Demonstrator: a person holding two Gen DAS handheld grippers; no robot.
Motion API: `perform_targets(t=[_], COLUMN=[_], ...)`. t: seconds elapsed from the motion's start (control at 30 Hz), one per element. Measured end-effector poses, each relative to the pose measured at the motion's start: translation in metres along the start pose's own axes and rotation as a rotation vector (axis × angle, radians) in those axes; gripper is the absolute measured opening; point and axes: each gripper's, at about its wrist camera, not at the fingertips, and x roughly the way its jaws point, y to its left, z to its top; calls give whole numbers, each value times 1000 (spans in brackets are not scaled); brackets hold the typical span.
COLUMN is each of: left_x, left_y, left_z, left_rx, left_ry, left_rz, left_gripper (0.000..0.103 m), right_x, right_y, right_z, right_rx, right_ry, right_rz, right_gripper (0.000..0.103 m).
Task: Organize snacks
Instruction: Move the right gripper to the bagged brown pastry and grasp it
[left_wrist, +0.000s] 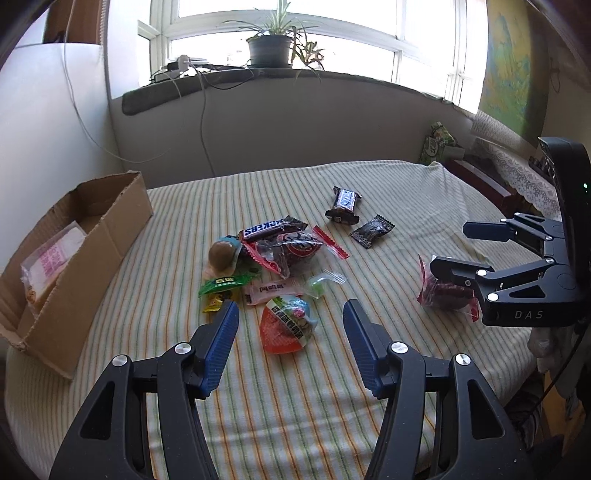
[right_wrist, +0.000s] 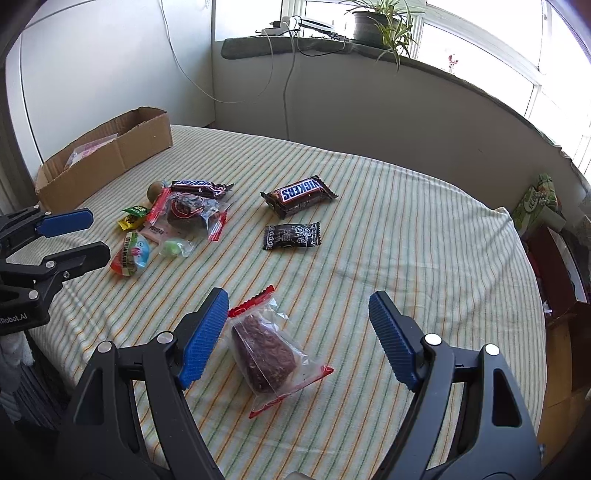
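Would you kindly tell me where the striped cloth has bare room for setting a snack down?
Bare cloth lies between the cardboard box and the snack pile, and right of the Snickers bar and black candy packet. The pile itself is crowded.

Snack pile (left_wrist: 273, 266) mid-table (left_wrist: 406, 192), box (left_wrist: 85, 258) at left, two bars (right_wrist: 299, 194) right of pile.

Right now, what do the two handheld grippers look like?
Both are black plastic linkage frames with silver pivot pins and ribbed blue finger pads. The left gripper body reads "Robot.AI" in the right wrist view; the right gripper shows "DAS" in the left wrist view.
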Motion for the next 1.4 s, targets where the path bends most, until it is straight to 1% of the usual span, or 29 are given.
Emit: perform_targets(t=[0.27, 0.5, 0.8, 1.0, 1.03, 1.07, 1.13, 1.17, 1.27, 1.33, 1.4], left_x=[21, 32, 41, 43, 44, 44, 46, 46, 46, 46, 46], left_y=[-11, -11, -10, -7, -5, -3, 3, 5, 8, 9, 8], left_z=[-1, -2, -2, -1, -1, 0, 0, -1, -1, -1, -1], left_rx=[48, 63, 65, 57, 49, 38, 12, 2, -15, -21, -16], left_ry=[50, 64, 77, 83, 86, 89, 96, 98, 96, 97, 97], left_rz=[23, 50, 53, 35, 26, 14, -9, -19, -42, -51, -54], left_gripper=[60, 60, 60, 60, 59, 54, 51, 47, 40, 40, 40], right_x=[2, -2, -5, 2, 3, 5, 8, 10, 11, 13, 15], right_y=[-4, -5, -5, -1, -1, 0, 1, 1, 1, 2, 2], right_z=[-5, -6, -11, -13, -13, -13, -13, -13, -13, -13, -13], right_rx=[2, -2, -9, -21, -22, -22, -24, -21, -19, -20, -19], right_ry=[0, -6, 2, 17, 20, 25, 34, 38, 46, 48, 55], right_rz=[-1, 9, 29, 48, 52, 54, 56, 66, 75, 80, 83], right_gripper=[81, 81, 81, 81, 81, 81, 81, 81, 81, 79, 75])
